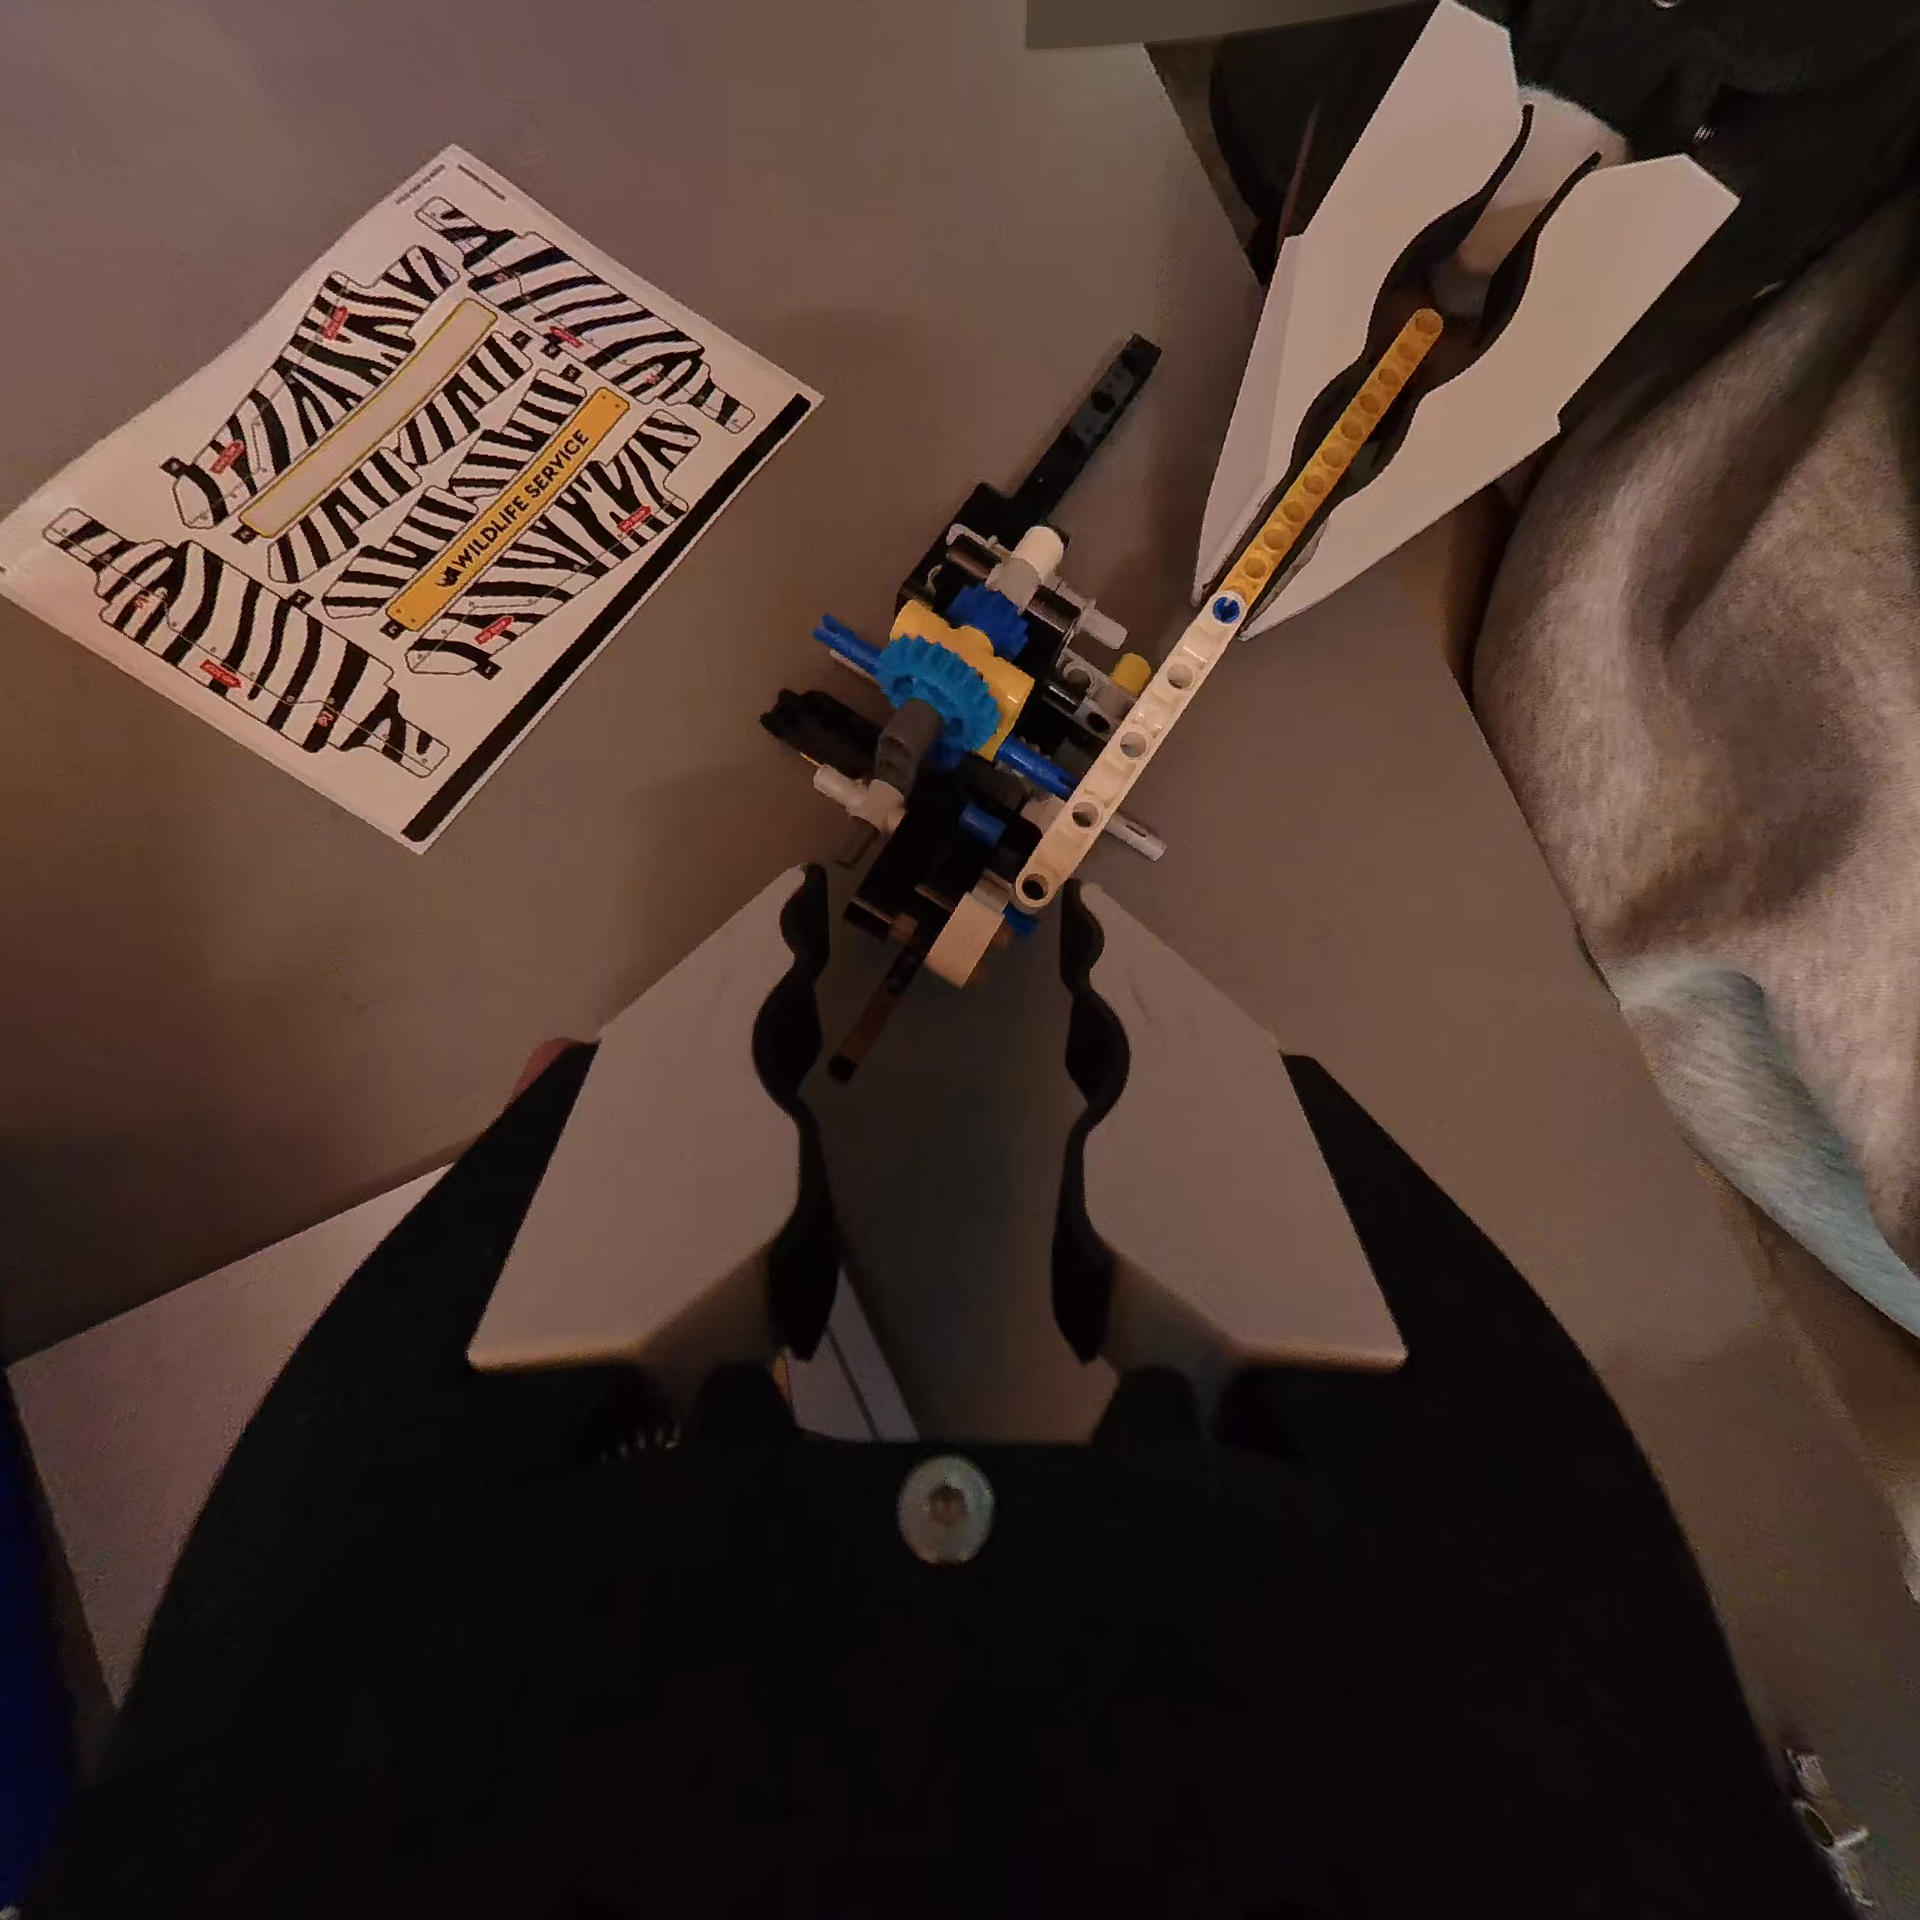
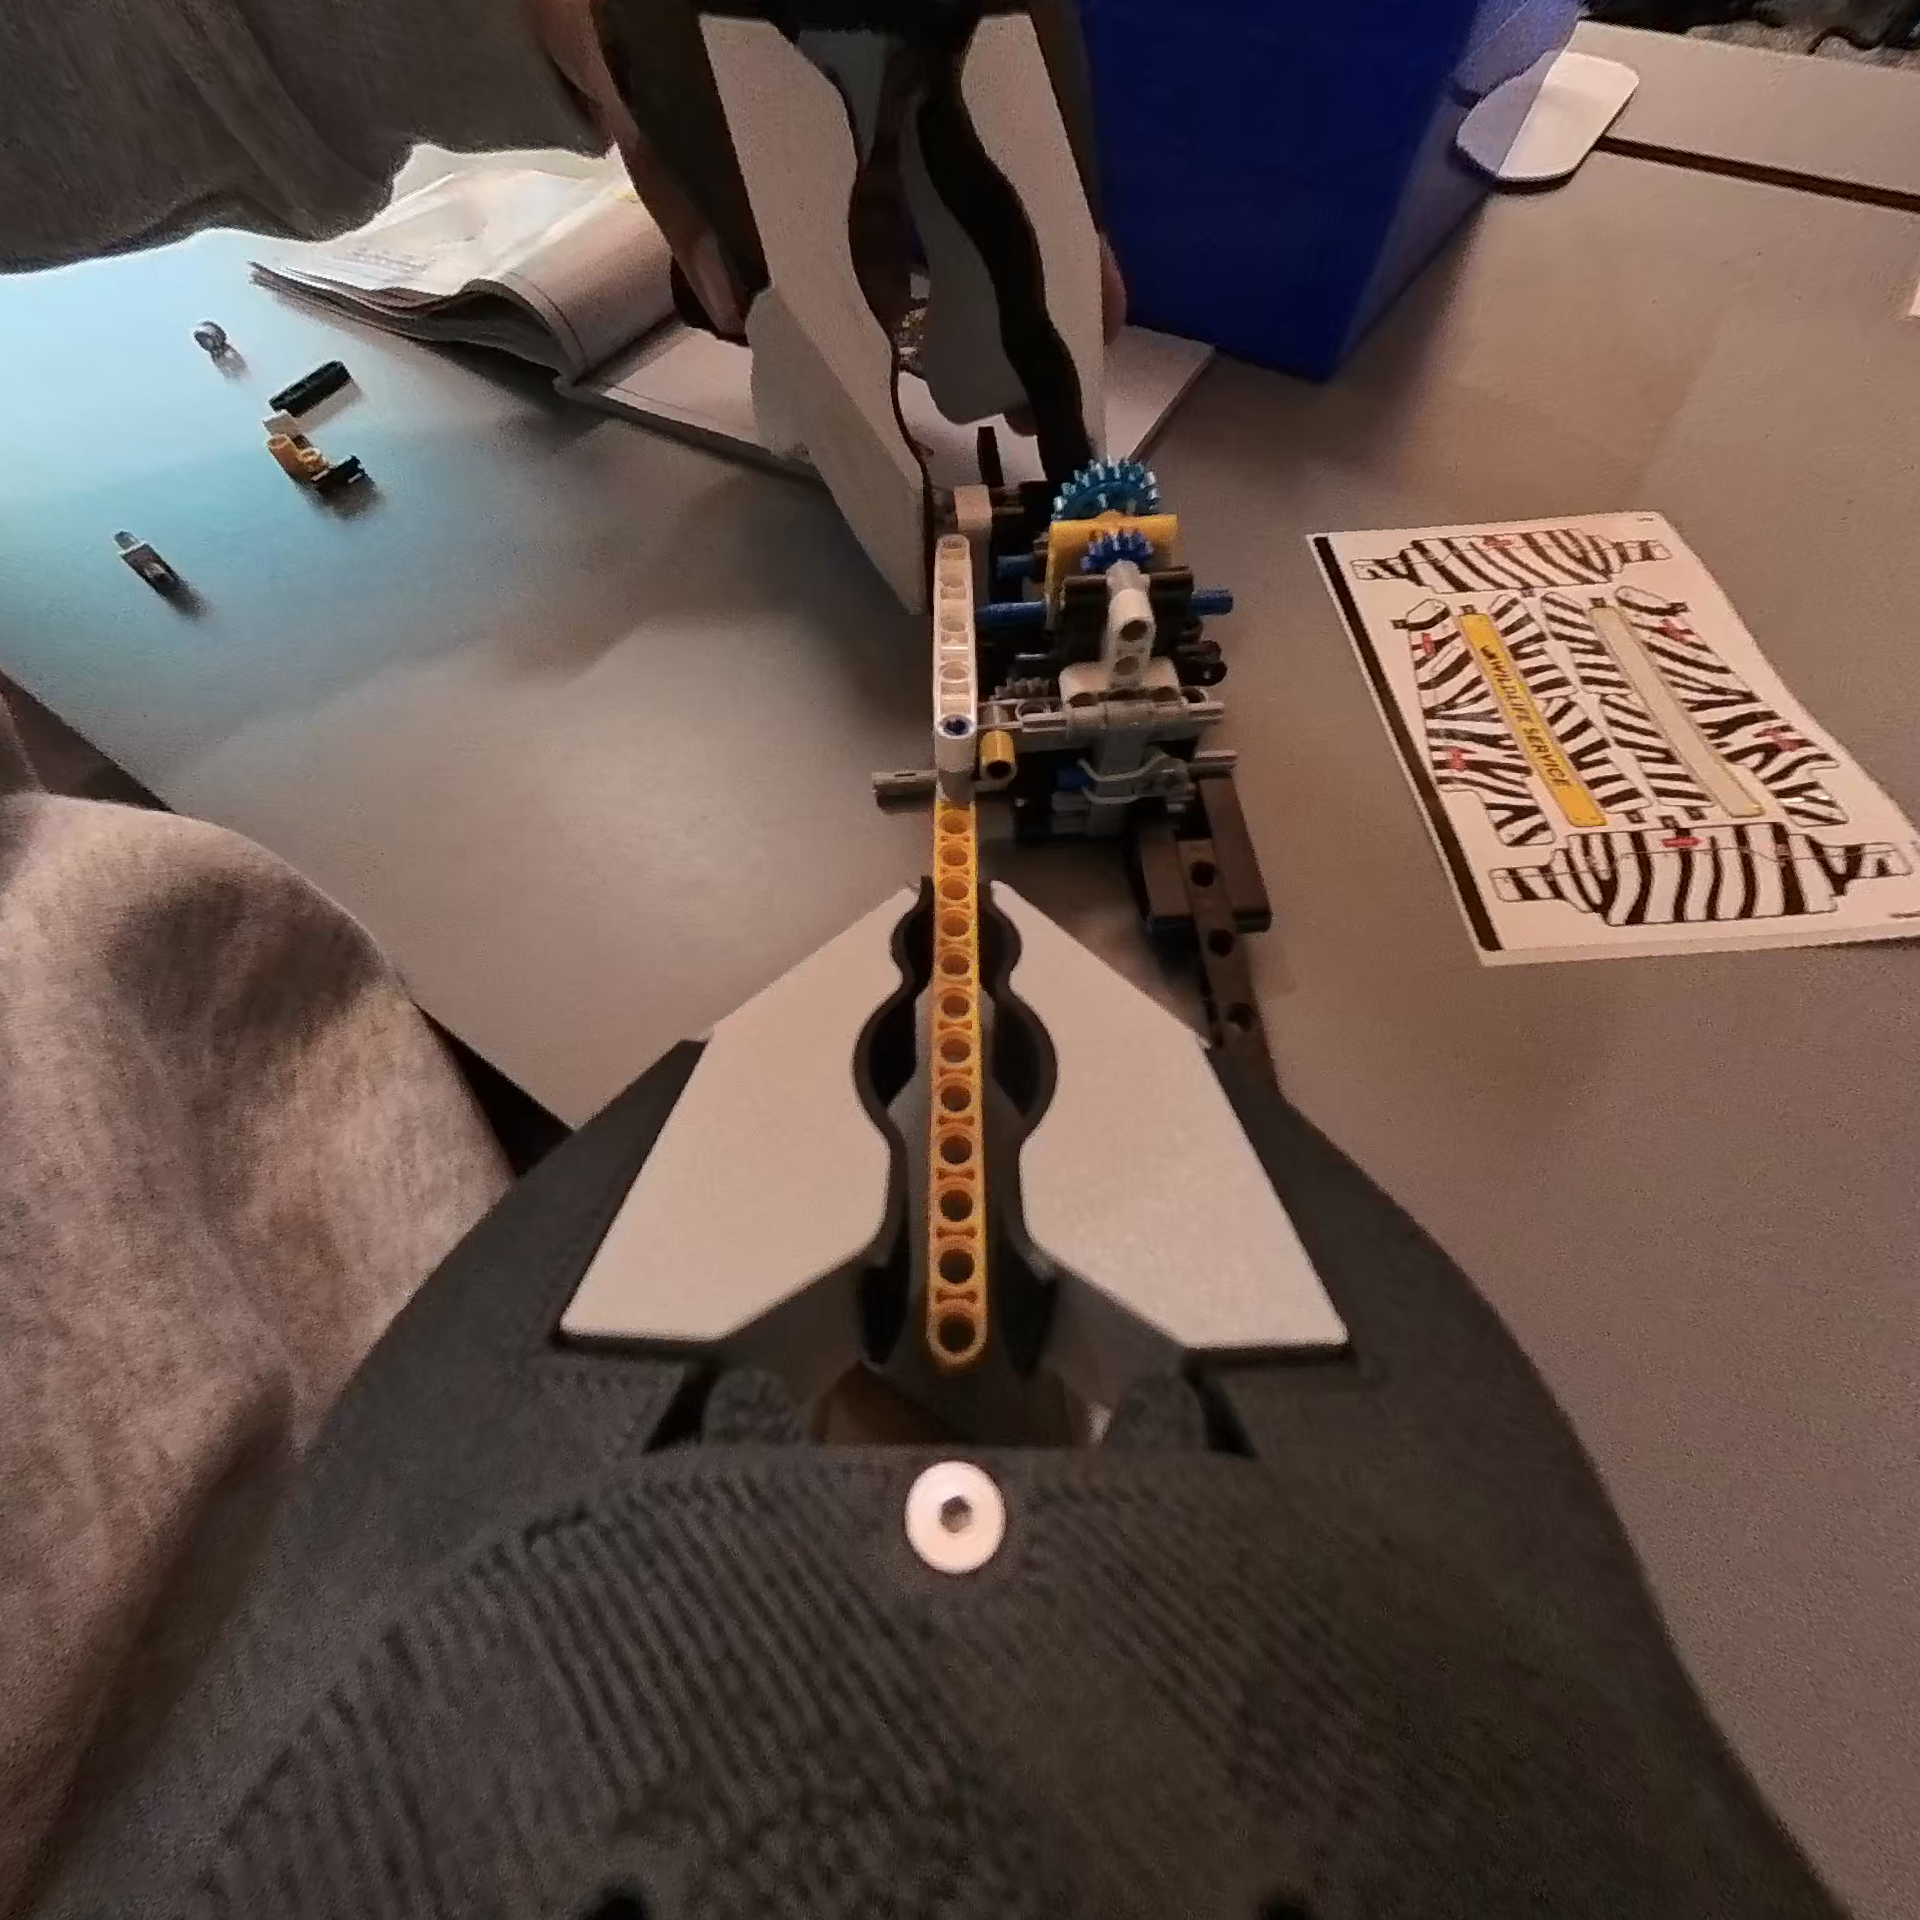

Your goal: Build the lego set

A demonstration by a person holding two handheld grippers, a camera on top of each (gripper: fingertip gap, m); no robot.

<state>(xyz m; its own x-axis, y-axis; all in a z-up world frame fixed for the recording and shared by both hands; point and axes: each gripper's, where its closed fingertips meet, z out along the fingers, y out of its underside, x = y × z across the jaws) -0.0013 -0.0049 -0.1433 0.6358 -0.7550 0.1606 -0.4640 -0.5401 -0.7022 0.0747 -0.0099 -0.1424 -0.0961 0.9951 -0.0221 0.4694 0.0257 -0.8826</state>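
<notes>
Setting: a grey bench is seen from two handheld claws, with a half-built lego model lying near its middle.

Model: black frames, blue gears on a yellow block and grey and white pins are joined into one compact assembly, and a black beam is seen jutting from its far end in the left wrist view.

White beam: a white beam is fixed along the side of the model, and a blue pin is set in its end hole.

Yellow beam: a long yellow beam is lined up end to end with the white beam, its tip meeting that beam at the blue pin.

Right claw: the right claw is closed on the yellow beam, which is gripped along its length between the two fingers.

Left claw: the left claw is held partly open around the near end of the model; whether the fingers are pressed on it cannot be told.

Sticker sheet: a zebra-striped sticker sheet is laid flat on the bench, well apart from the model.

Background: an open instruction booklet, a blue box and a few small loose parts are seen in the right wrist view.

Edge of frame: grey fabric is seen beside the bench.
</notes>
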